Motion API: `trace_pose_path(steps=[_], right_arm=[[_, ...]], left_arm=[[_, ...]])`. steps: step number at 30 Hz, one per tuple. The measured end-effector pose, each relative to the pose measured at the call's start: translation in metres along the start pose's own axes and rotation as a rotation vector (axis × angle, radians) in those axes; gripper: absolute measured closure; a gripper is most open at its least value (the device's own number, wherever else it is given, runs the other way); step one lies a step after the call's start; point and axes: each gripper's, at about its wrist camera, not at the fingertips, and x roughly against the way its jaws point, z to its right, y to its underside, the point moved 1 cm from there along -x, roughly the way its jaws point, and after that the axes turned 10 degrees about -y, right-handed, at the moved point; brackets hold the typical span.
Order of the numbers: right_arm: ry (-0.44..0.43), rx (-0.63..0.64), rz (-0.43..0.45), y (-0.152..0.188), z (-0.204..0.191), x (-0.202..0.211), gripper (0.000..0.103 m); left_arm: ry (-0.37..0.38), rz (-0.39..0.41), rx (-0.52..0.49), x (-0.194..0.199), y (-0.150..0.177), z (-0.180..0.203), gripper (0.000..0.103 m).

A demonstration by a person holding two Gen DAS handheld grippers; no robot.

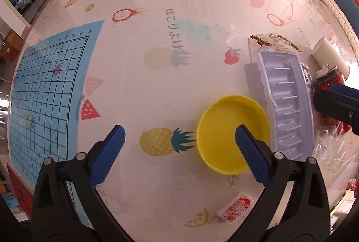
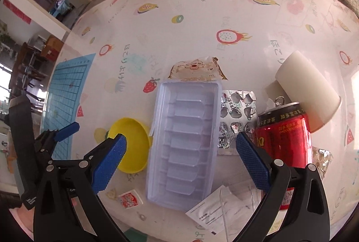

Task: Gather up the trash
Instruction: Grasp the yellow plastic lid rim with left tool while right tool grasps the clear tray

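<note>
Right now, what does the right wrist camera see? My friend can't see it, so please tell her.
The open right gripper hovers over a clear plastic tray on a fruit-print table. A yellow lid lies left of the tray; a blister pack, a red can and a tipped white cup lie to its right.

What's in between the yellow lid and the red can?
The clear plastic tray lies beside the yellow lid, then the used silver pill sheet sits before the red can. The right wrist view shows it.
</note>
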Motion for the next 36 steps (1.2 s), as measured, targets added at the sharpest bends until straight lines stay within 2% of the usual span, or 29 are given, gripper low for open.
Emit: trace_pose_path(steps=[7, 14, 16, 17, 18, 22, 24, 25, 26, 27, 28, 30, 32, 34, 36], right_arm=[[0.021, -0.016, -0.020, -0.001, 0.012, -0.017, 0.007], [0.078, 0.033, -0.007, -0.003, 0.010, -0.024, 0.007], [0.088, 0.047, -0.015, -0.002, 0.008, -0.027, 0.015], [0.089, 0.040, -0.030, -0.002, 0.007, -0.030, 0.042], [0.100, 0.029, -0.042, -0.001, 0.009, -0.033, 0.047], [0.102, -0.005, -0.044, 0.002, 0.014, -0.037, 0.046], [0.101, -0.013, -0.042, 0.003, 0.014, -0.036, 0.046], [0.097, -0.019, -0.040, 0.003, 0.015, -0.036, 0.046], [0.094, -0.025, -0.039, 0.003, 0.015, -0.036, 0.048], [0.087, -0.031, -0.038, 0.003, 0.016, -0.035, 0.055], [0.058, -0.049, -0.040, 0.003, 0.017, -0.034, 0.059], [0.046, -0.075, -0.037, 0.004, 0.020, -0.032, 0.065], [0.036, -0.096, -0.035, 0.005, 0.022, -0.031, 0.068], [0.018, -0.134, -0.032, 0.006, 0.028, -0.028, 0.074], [0.002, -0.158, -0.026, 0.005, 0.032, -0.024, 0.081]], left_arm=[[-0.004, -0.014, 0.024, -0.016, -0.004, 0.005, 0.007], [-0.007, -0.032, 0.023, -0.030, 0.001, 0.007, 0.012], [0.001, -0.033, 0.035, -0.033, 0.003, 0.006, 0.012], [0.005, -0.036, 0.038, -0.033, 0.003, 0.006, 0.013], [0.008, -0.036, 0.037, -0.034, 0.002, 0.006, 0.014], [0.018, -0.030, 0.035, -0.033, 0.003, 0.009, 0.021], [0.022, -0.013, 0.026, -0.030, 0.007, 0.012, 0.026], [0.026, -0.003, 0.017, -0.028, 0.008, 0.015, 0.032], [0.030, 0.007, 0.009, -0.026, 0.009, 0.017, 0.045], [0.034, 0.018, 0.001, -0.020, 0.015, 0.018, 0.052], [0.045, 0.024, -0.013, -0.017, 0.014, 0.021, 0.070], [0.075, 0.018, -0.027, -0.015, 0.012, 0.024, 0.091], [0.082, 0.012, -0.008, -0.016, 0.011, 0.023, 0.092], [0.088, 0.008, 0.008, -0.017, 0.010, 0.019, 0.097], [0.104, -0.002, 0.017, -0.020, 0.007, 0.011, 0.098]])
